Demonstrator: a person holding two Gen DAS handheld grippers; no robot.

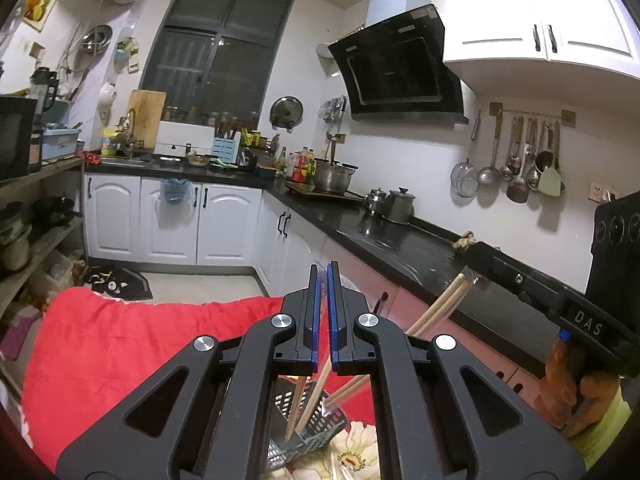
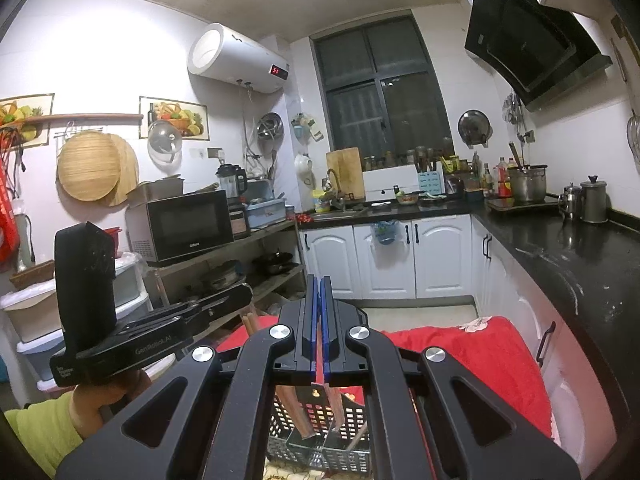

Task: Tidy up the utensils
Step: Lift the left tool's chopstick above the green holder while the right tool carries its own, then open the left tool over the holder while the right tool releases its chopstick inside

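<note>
The fingers of the left gripper (image 1: 325, 312) are nearly closed, with only a thin slit left and nothing held. The right gripper (image 2: 320, 320) is likewise closed on nothing. Beneath both, a dark perforated plastic utensil basket (image 2: 320, 436) is seen on the red floral cloth (image 1: 120, 340), apparently near its front edge. Pale wooden chopsticks (image 1: 440, 306) stand leaning in the basket.

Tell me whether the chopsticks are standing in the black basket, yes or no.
Yes: in the left wrist view the chopsticks lean with their lower ends inside the black basket on the red cloth.
</note>
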